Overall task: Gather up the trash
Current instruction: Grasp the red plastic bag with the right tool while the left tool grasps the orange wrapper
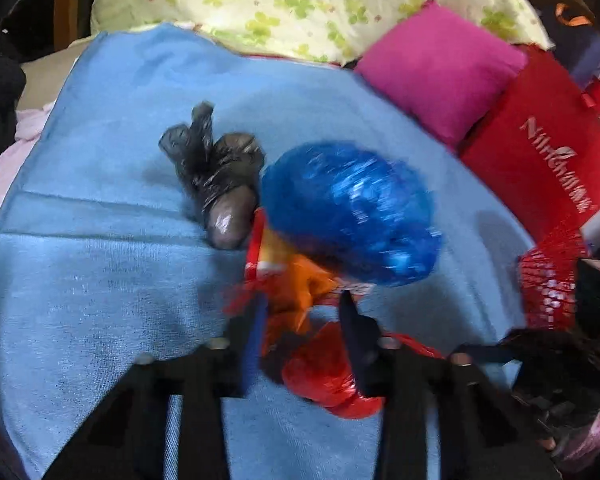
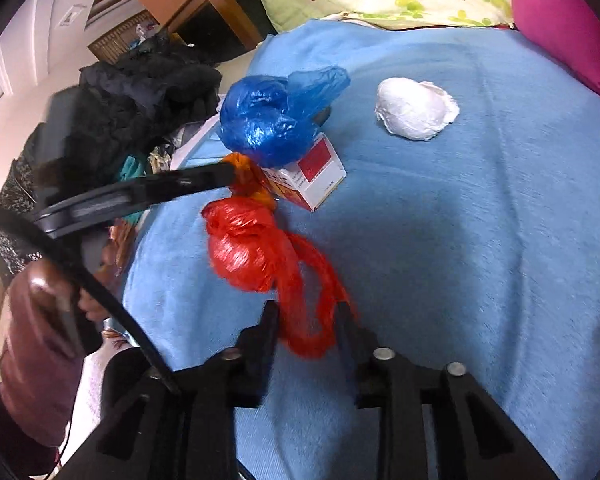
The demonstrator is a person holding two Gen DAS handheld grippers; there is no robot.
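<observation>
On a blue blanket (image 1: 100, 260) lie a black bag bundle (image 1: 216, 176), a blue bag bundle (image 1: 352, 208), a red-and-white box (image 2: 312, 176), an orange wrapper (image 1: 296, 300), a red bag bundle (image 2: 244, 248) and a white bundle (image 2: 416, 108). My left gripper (image 1: 300, 312) has its fingers around the orange wrapper, next to the box and under the blue bundle. It also shows in the right wrist view (image 2: 228, 172), touching the orange wrapper. My right gripper (image 2: 308, 312) is shut on the red bag's twisted tail (image 2: 312, 320).
A magenta cushion (image 1: 440, 72) and a red pillow (image 1: 548, 160) lie at the blanket's far right. A clover-print quilt (image 1: 300, 0) lies behind. Dark clothes (image 2: 140, 96) are piled off the left edge. A red mesh bag (image 1: 548, 280) sits at right.
</observation>
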